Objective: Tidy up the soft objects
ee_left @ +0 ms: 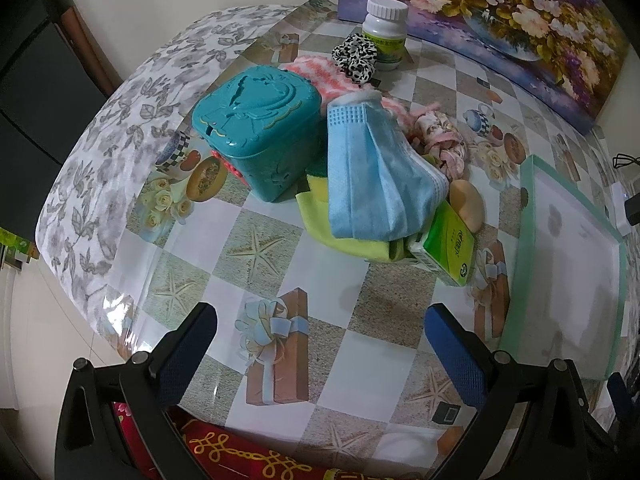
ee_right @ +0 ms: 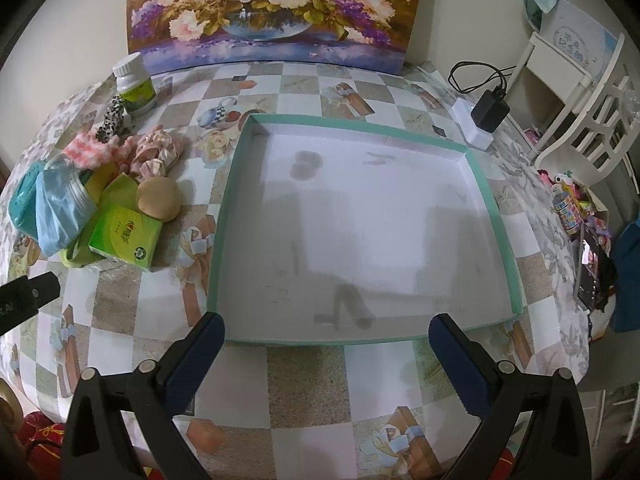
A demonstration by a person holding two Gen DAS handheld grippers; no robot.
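Two grippers above a patterned worktop [ee_left: 328, 344], jaws released.

Left gripper [ee_left: 320, 344] faces blue mask [ee_left: 372, 176] at centre frame; right gripper [ee_right: 326, 354] faces shallow tray [ee_right: 228, 200].

Ahead of your left fingers [ee_left: 206, 332] on the tabletop [ee_left: 280, 240] there's a pile: the face mask [ee_left: 372, 176] lies on a folded cloth [ee_left: 352, 240], with the lidded box [ee_left: 256, 128] just left of it and the tissue pack [ee_left: 448, 246] touching its right side. Behind the pile you've got a scrunchie [ee_left: 356, 56] leaning against the pill bottle [ee_left: 386, 32]. Straight ahead of your right fingers [ee_right: 206, 344] sits the tray [ee_right: 224, 216], and that same pile is off to its left.
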